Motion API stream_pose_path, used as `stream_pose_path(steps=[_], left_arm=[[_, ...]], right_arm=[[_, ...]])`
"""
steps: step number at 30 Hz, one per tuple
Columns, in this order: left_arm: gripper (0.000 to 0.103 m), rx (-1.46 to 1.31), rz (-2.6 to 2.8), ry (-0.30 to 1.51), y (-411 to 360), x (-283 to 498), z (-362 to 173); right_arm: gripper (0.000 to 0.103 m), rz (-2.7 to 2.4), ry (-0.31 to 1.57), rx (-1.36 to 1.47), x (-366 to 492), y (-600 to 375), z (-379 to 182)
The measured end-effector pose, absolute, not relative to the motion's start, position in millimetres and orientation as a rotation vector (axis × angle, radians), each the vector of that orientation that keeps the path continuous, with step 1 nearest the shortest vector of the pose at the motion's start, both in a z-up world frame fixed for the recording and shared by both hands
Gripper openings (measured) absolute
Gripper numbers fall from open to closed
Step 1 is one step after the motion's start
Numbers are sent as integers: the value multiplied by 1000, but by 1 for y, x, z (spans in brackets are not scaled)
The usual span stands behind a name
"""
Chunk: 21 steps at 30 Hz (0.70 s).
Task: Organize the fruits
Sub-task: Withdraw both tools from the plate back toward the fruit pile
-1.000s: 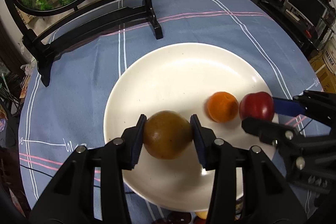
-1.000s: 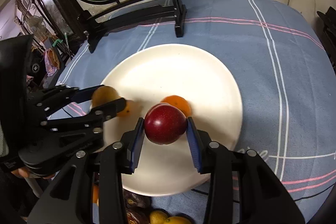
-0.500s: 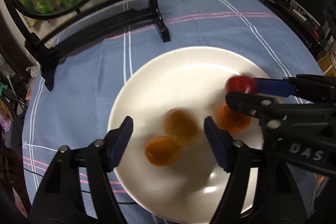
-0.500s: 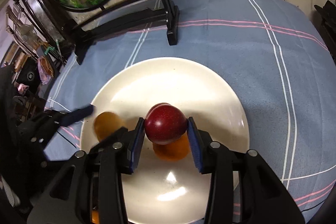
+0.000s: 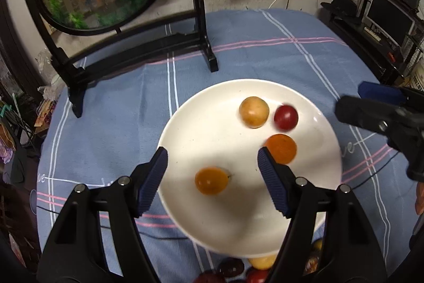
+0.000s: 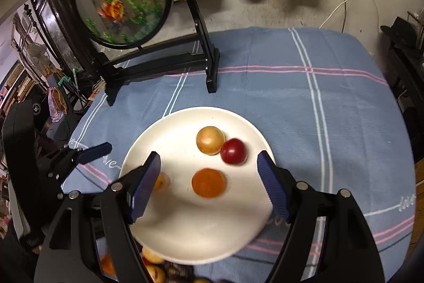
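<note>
Round white ceramic plate sits on the blue plaid tablecloth, holding four loose fruits, none touching your pads. The heap of unsorted dark red and yellow fruit lies just off the plate's near rim, under and behind both tools, so the next pick probably means pulling back toward you and down; both hands look about equally close to it. On the plate: tan-yellow round fruit at the far side touching the small dark red plum on its right, flat-topped orange tangerine nearer, small orange fruit nearest on the left. Your left gripper is spread wide with nothing clamped, above the small orange one. Your right gripper has its jaws just opened, empty, above the tangerine, the plum rolled beyond it. No long axis to align, all round.
</note>
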<state>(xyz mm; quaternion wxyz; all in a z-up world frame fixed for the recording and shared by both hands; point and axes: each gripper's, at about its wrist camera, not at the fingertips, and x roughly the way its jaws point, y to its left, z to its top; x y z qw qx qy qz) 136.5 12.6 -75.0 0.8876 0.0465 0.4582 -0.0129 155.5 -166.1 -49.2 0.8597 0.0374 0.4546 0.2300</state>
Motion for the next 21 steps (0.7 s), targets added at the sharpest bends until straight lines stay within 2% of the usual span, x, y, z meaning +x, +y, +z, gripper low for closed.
stream_pose_path(steps=[8, 15, 21], left_arm=[[75, 50, -8, 950, 45, 70, -62], [76, 14, 19, 1022, 73, -4, -83], [77, 11, 3, 1113, 76, -52, -114]], right_arm=[[76, 505, 942, 2, 70, -186, -47], [76, 508, 1047, -31, -13, -205, -90], [76, 498, 1150, -67, -53, -207, -128]])
